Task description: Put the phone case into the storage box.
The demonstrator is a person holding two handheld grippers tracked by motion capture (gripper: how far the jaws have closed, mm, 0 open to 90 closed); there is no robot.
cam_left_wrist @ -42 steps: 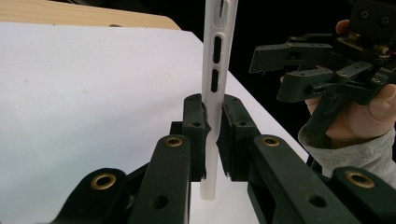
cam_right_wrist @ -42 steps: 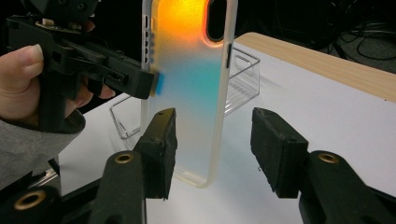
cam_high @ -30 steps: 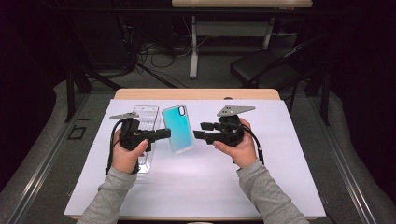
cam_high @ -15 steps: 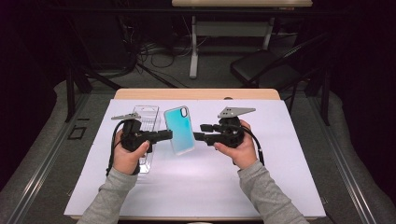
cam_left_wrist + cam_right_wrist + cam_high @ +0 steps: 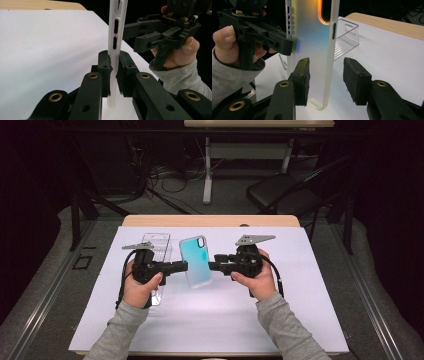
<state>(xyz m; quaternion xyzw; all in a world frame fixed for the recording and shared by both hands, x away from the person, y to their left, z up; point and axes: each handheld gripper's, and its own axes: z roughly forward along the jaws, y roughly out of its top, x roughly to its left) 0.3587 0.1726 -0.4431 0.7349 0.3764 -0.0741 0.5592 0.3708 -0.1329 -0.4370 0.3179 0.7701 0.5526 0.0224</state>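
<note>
left gripper (image 5: 113,72) fingers pinch the phone case (image 5: 195,261) edge; right gripper (image 5: 325,82) fingers spread, straddling its opposite edge.

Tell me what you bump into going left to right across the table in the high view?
left gripper → phone case → right gripper → person's right hand

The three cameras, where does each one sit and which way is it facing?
High view: above the person's side, looking forward and down at the table; forearms, both hands.
Left gripper view: rides the left hand-held gripper, looking along jaws clamped on the phone case; the other hand beyond.
Right gripper view: rides the right hand-held gripper, jaws open around the case's edge.
All share the phone case.
</note>
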